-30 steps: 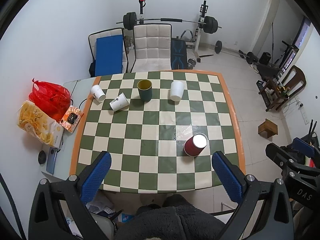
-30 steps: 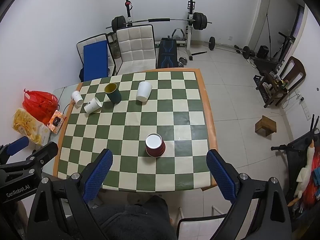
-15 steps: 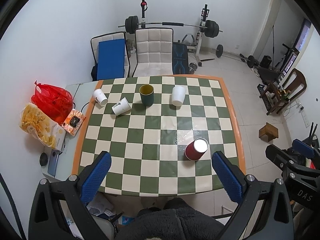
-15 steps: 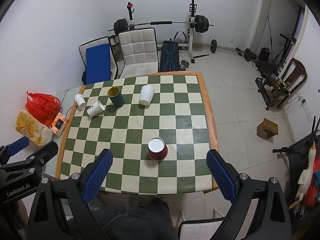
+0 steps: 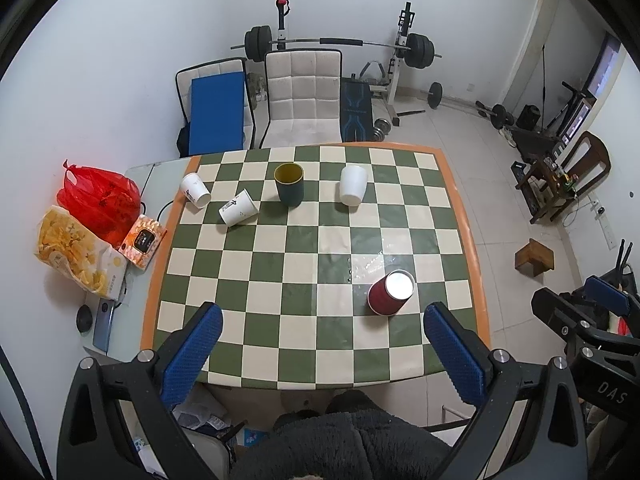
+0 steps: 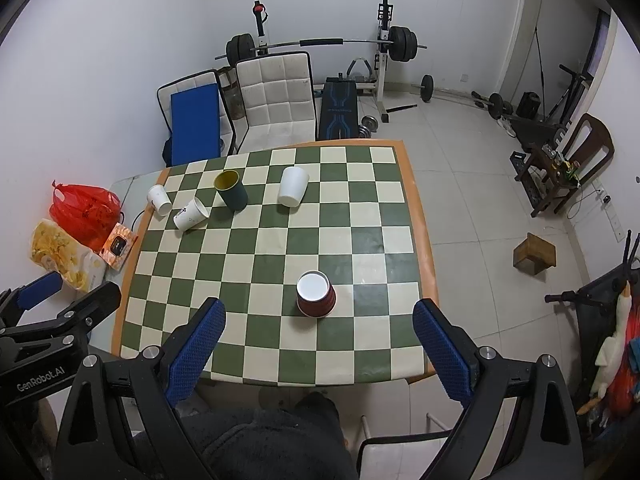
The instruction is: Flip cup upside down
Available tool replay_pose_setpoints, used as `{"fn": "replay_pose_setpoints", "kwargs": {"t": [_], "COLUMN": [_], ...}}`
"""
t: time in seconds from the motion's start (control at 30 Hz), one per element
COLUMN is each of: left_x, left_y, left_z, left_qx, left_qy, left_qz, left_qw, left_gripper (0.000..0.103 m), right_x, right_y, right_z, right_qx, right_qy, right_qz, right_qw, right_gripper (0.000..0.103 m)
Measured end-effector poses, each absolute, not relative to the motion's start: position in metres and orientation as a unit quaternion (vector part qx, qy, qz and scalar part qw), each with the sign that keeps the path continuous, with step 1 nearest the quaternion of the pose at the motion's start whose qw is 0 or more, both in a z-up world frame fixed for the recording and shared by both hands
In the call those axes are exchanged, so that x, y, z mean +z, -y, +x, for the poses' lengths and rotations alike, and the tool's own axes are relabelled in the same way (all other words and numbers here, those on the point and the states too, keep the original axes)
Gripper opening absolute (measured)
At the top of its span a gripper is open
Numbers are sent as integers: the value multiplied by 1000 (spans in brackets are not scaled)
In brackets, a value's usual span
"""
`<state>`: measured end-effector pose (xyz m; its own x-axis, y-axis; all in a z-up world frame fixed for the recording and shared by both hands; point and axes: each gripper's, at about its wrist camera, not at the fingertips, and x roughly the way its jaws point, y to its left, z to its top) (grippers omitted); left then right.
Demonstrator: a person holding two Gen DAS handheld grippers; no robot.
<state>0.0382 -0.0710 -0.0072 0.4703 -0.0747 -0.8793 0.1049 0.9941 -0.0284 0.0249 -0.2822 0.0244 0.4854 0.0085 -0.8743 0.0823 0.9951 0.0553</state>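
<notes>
A red paper cup [image 5: 390, 293] stands upside down, white base up, on the near right part of the checkered table [image 5: 280, 272]; it also shows in the right wrist view [image 6: 315, 294]. My left gripper [image 5: 322, 350] is open and empty, held high above the table's near edge. My right gripper [image 6: 318, 348] is open and empty, high above the near edge, with the red cup ahead of it between the fingers' lines. Each gripper shows at the edge of the other's view.
At the table's far side are a green cup [image 5: 289, 185] upright, a white cup [image 5: 353, 185] upside down, and two white paper cups [image 5: 237, 208] [image 5: 195, 191] on their sides. A red bag [image 5: 100, 196] and snack packs lie left. Chairs and a barbell rack stand behind.
Both grippers have pulled back and up from the table; the table looks smaller and farther in both views. The cups have not moved.
</notes>
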Motion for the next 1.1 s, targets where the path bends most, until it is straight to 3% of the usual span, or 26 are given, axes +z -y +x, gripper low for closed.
{"fn": "replay_pose_setpoints", "kwargs": {"t": [1.1], "left_x": [-13], "left_y": [62], "left_z": [42], "left_qx": [-51], "left_qy": [-514], "left_qz": [15], "left_qw": [856], "left_gripper": [103], "right_x": [6], "right_y": [278], "right_z": [34], "right_qx": [-10], "right_qy": [-522], "right_qz": [57], "right_qw": [851], "right_gripper": [97]}}
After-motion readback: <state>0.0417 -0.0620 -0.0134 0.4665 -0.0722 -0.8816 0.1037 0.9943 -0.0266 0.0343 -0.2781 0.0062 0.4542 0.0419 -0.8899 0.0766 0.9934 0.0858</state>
